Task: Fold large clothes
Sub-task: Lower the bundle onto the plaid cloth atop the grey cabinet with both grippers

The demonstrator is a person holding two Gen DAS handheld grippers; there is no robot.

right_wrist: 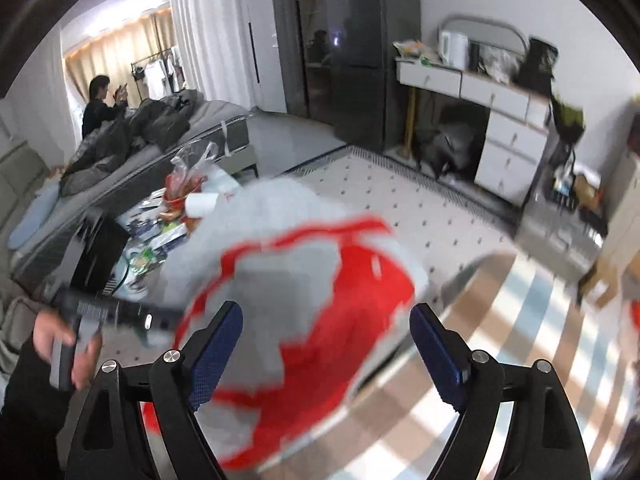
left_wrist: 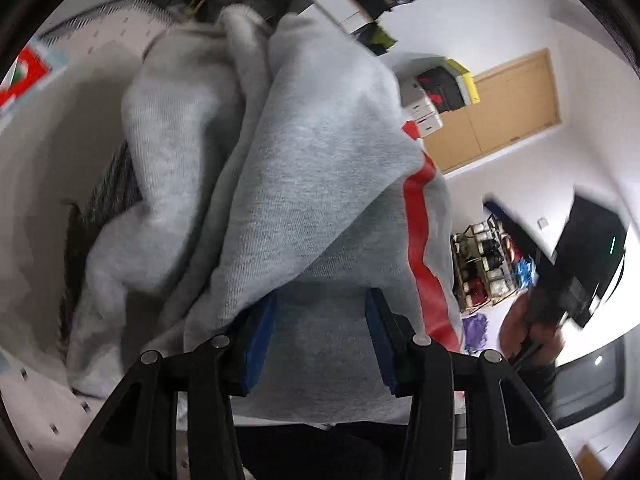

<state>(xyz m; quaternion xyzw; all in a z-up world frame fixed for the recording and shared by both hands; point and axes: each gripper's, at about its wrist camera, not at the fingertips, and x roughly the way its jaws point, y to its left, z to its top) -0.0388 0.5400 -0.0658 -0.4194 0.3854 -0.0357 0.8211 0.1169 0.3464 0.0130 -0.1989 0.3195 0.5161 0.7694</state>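
Observation:
A grey sweatshirt (left_wrist: 300,160) with a red stripe (left_wrist: 416,220) rises in a bunched heap in front of my left gripper (left_wrist: 322,304). A thick fold of it fills the gap between the blue pads (left_wrist: 260,340), which press on it. In the right wrist view the same garment (right_wrist: 272,208) shows blurred, grey with a large red patch (right_wrist: 360,292), lifted above the floor. My right gripper (right_wrist: 326,312) stands wide open in front of it, its pads clear of the cloth. A hand (right_wrist: 48,332) at the left holds the other gripper.
The floor has a white dotted mat (right_wrist: 420,208) and a striped rug (right_wrist: 500,320). A cluttered low table (right_wrist: 168,216) and a bed (right_wrist: 160,140) stand to the left, with a person (right_wrist: 96,108) sitting beyond. A dark fridge (right_wrist: 372,52) and a white dresser (right_wrist: 500,120) line the far wall.

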